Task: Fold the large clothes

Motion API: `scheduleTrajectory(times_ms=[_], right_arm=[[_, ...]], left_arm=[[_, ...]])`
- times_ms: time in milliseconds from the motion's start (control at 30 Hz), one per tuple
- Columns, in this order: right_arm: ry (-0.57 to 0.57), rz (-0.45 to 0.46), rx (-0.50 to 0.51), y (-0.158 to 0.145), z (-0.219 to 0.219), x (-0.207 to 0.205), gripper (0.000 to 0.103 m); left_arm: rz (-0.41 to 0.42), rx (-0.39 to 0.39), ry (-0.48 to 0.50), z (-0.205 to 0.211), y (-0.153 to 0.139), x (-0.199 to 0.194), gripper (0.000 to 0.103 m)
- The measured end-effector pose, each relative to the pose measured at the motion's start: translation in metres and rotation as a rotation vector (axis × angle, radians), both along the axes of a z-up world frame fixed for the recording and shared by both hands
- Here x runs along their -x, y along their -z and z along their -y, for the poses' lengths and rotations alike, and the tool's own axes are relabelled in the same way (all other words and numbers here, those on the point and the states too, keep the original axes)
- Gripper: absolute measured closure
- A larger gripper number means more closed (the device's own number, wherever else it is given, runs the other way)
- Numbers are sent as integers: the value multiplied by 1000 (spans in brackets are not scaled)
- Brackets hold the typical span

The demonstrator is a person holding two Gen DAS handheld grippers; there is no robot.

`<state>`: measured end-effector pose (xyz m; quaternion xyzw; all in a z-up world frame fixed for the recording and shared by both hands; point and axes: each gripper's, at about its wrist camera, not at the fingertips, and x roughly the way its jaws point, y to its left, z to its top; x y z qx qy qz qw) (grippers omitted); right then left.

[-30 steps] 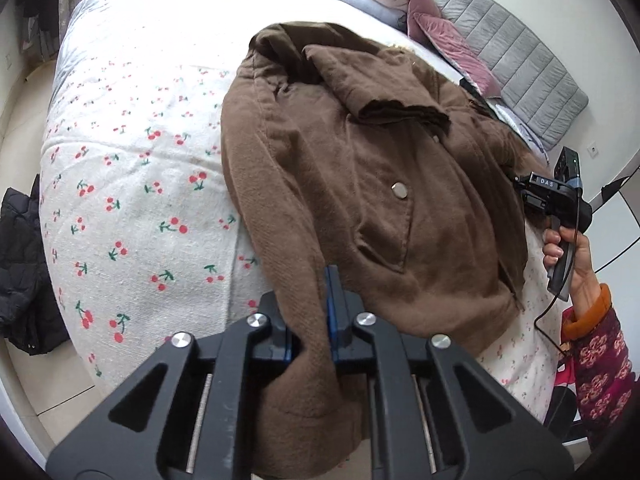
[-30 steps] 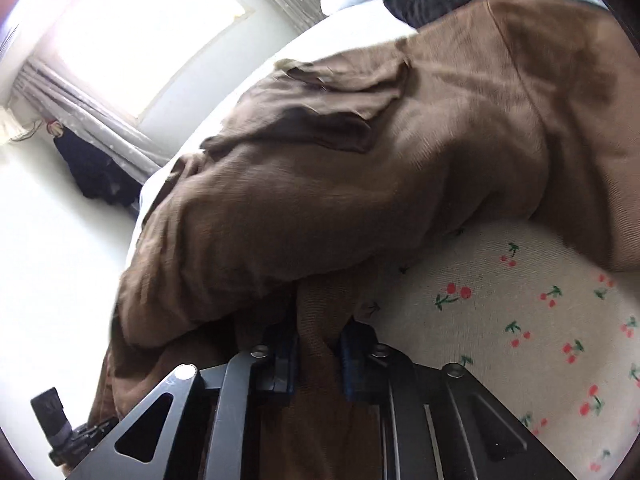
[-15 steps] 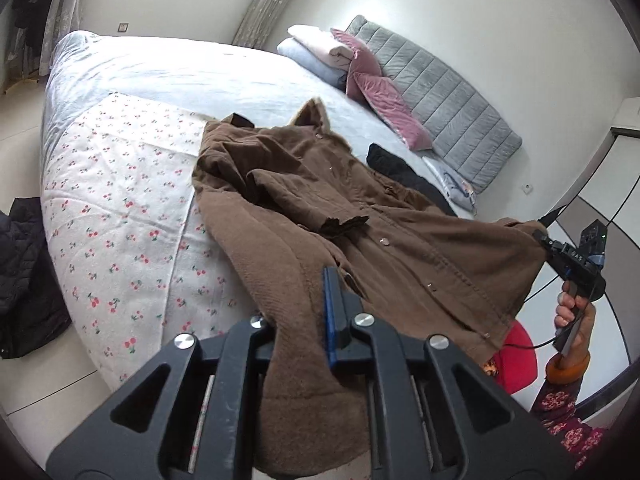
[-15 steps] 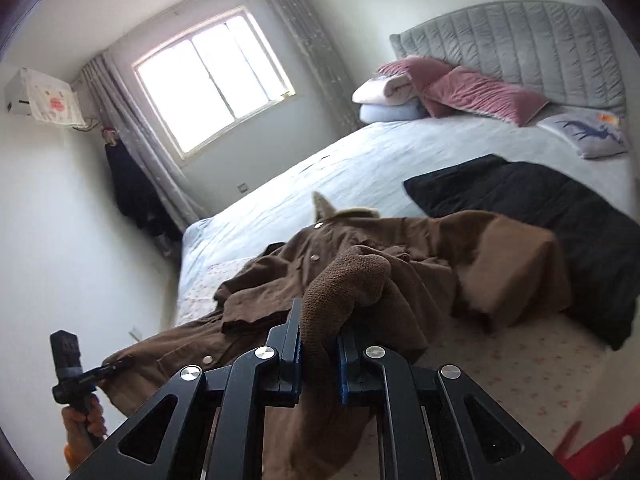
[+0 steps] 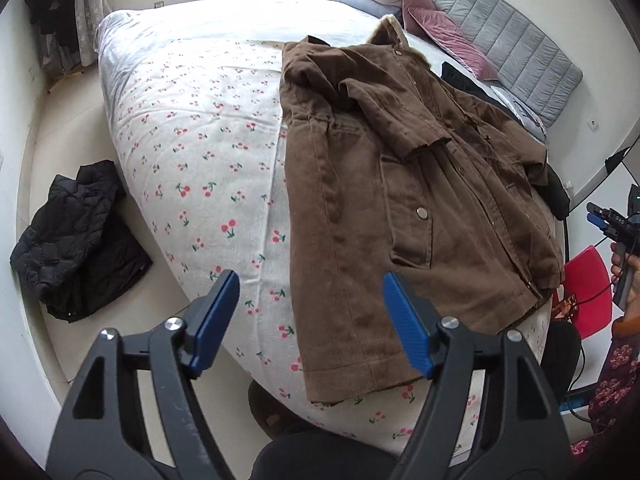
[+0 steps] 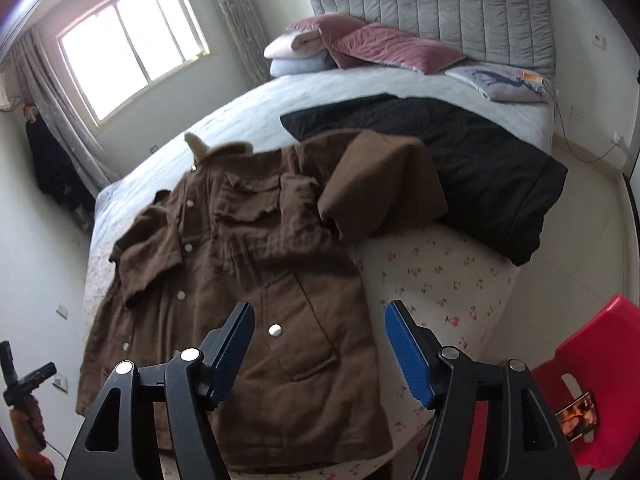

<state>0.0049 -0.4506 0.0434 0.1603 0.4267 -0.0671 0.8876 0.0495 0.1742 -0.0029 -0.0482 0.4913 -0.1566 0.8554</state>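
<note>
- As seen from the left wrist, the left gripper is opening, nothing between its jaws; the brown coat lies flat on the bed.
- From the right wrist, the right gripper is likewise opening and empty above the coat's hem, a black garment beside the coat.

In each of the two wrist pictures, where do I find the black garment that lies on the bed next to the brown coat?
Left wrist view: the black garment is only a thin dark strip at upper right, mostly hidden behind the brown coat.
Right wrist view: the black garment lies wide across the middle right, beside the brown coat.
Shared landmark: the grey headboard.
</note>
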Motion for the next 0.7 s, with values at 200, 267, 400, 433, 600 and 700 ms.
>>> scheduleTrajectory(times_ms=[200,267,400,433,600,700], right_arm=[[10,-169,-63,99,16,-3,34],[-14,-216,-131,125,14,-4,34],[-95,-157,-169,129,-9,4,86],[-108,-155,-196,127,-13,5,90],[-94,-48,-37,80,-31,26,98],[-13,61,18,34,-16,51,99]], left_arm=[[-156,118,23,7,53,-7,28],[-212,142,46,15,68,-7,36],[-156,80,87,32,63,5,67],[-147,83,92,35,58,7,74],[5,144,45,36,6,26,94],[53,223,56,30,-29,42,95]])
